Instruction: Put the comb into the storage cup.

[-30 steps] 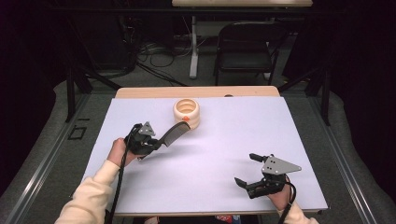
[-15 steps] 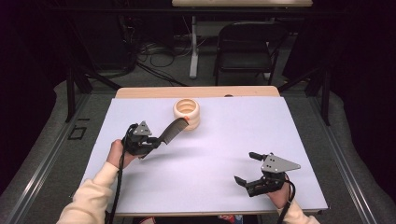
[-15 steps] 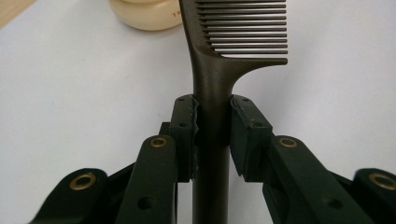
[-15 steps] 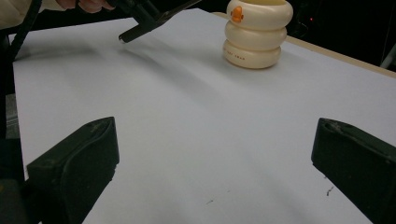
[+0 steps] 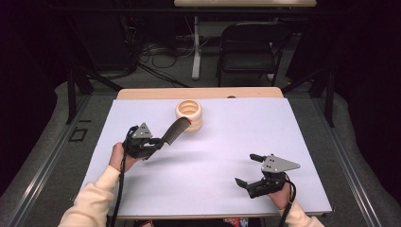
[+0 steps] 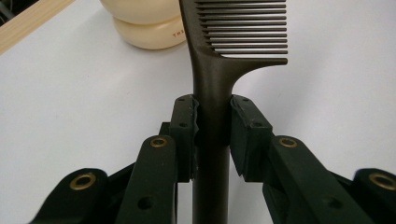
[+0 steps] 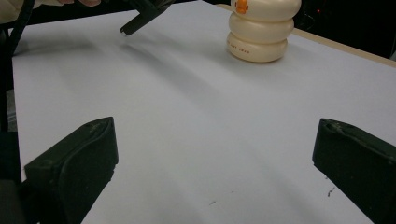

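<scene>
A dark brown comb [image 5: 175, 128] is raised off the white table, its teeth close to the rim of a cream ribbed holder [image 5: 189, 115] at the back middle. My left gripper [image 5: 156, 142] is shut on the comb's handle. In the left gripper view both pads clamp the handle [image 6: 212, 84], with the teeth pointing away and the holder [image 6: 149, 23] just behind. My right gripper [image 5: 244, 169] rests at the front right, open, with nothing between its fingers. In the right gripper view its jaws stand wide apart over bare table, with the holder [image 7: 261, 32] far ahead.
The white sheet [image 5: 213, 156] covers a table with a wooden back edge [image 5: 198, 93]. A dark folding chair [image 5: 250, 42] and cables stand on the floor beyond. Dark frame rails run along both sides.
The comb's toothed end has lifted a little and come nearer the holder's rim. The right gripper has stayed where it was.
</scene>
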Demonstrator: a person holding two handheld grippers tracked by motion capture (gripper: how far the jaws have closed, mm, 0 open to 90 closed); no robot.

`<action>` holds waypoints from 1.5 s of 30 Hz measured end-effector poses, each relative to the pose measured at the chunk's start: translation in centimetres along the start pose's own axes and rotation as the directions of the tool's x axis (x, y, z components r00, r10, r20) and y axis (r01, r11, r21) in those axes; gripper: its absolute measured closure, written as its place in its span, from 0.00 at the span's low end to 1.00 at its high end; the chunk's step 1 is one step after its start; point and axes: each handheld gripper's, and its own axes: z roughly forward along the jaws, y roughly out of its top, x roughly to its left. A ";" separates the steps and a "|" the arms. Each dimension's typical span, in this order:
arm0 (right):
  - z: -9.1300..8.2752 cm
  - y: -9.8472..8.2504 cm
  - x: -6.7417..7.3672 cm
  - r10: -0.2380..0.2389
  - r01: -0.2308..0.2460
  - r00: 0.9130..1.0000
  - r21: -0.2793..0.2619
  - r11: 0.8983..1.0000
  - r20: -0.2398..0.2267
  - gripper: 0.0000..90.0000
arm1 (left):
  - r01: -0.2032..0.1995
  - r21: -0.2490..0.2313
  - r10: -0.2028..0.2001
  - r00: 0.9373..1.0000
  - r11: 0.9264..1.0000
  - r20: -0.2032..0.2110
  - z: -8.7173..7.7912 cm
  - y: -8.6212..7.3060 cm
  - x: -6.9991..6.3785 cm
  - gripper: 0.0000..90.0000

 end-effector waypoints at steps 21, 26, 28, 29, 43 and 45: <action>0.7 0.0 -0.2 0.001 -0.001 1.000 0.023 1.000 0.000 0.00 | 0.035 -0.093 -0.034 0.999 0.995 0.015 -0.4 -0.2 -0.1 0.80; 0.6 0.0 -0.2 0.006 -0.006 1.000 0.023 1.000 0.003 0.00 | 0.044 -0.110 -0.043 0.999 0.993 0.015 -0.5 -0.1 -0.1 0.80; 0.5 0.0 -0.2 0.003 -0.003 1.000 0.027 1.000 0.001 0.00 | 0.049 -0.121 -0.047 0.999 0.991 0.014 -0.5 -0.1 -0.1 0.80; 0.5 0.0 -0.1 0.003 -0.003 1.000 0.026 1.000 0.003 0.00 | 0.051 -0.131 -0.050 0.999 0.990 0.014 -0.5 0.0 0.0 0.80; 0.7 0.0 -0.2 -0.004 0.004 1.000 0.033 0.999 -0.004 0.00 | 0.090 -0.169 -0.092 0.996 0.982 0.000 -0.8 0.1 0.3 0.80; 0.7 0.0 -0.2 -0.004 0.004 1.000 0.032 0.999 -0.005 0.00 | 0.093 -0.173 -0.095 0.995 0.981 -0.003 -0.8 0.1 0.3 0.80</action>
